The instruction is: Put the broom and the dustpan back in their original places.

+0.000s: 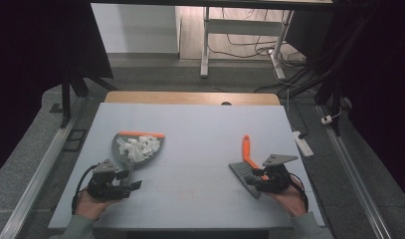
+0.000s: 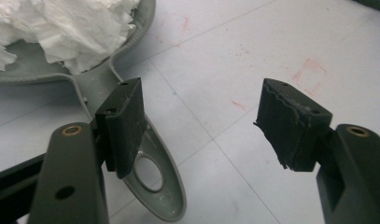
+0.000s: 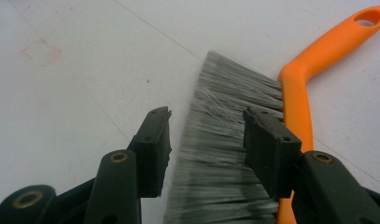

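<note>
Grey dustpan [image 1: 136,147], light stiff plastic | paper scraps [image 2: 61,25] loose (spill-prone) | grab flat handle [image 2: 152,172] | left gripper [image 2: 204,126] open, astride nothing | right gripper [image 3: 206,140] gaping over brush [image 3: 234,140] bristles, unclamped

dustpan [image 2: 61,56] cropped, brush [image 3: 234,154] bristles cut off

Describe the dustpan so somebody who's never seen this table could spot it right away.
Start at the pale grey table and look to its left half, just ahead of the left gripper. The dustpan lies there: a grey scoop with an orange front edge, heaped with white crumpled paper, unlike the orange-handled brush lying on the right.
</note>
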Available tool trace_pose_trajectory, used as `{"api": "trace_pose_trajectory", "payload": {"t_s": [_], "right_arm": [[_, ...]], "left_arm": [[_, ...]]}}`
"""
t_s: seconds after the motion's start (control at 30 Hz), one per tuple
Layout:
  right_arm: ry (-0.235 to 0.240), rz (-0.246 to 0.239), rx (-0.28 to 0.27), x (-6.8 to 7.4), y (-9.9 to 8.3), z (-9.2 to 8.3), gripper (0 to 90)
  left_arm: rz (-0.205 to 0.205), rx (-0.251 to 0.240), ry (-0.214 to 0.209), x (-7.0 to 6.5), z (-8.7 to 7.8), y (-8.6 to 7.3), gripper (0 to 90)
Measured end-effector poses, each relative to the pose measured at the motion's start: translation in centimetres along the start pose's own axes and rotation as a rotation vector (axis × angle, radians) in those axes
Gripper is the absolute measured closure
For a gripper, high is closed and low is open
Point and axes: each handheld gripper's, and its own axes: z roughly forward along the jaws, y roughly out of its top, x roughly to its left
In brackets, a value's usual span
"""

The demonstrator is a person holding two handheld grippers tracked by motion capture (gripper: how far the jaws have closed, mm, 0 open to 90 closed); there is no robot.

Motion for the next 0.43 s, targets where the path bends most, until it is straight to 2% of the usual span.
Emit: {"api": "trace_pose_trajectory", "payload": {"t_s": [0.17, 0.43], "right_arm": [[-0.008, -0.019, -0.025, 0.15, -0.27, -0.32, 51.7], [-0.009, -0.036, -0.025, 0.29, -0.27, -0.25, 51.6]], "left_arm": [[-0.002, 0.013, -0.002, 0.04, 0.18, -0.18, 33.6], [-0.003, 0.012, -0.017, -0.09, 0.29, -0.18, 33.6]]}}
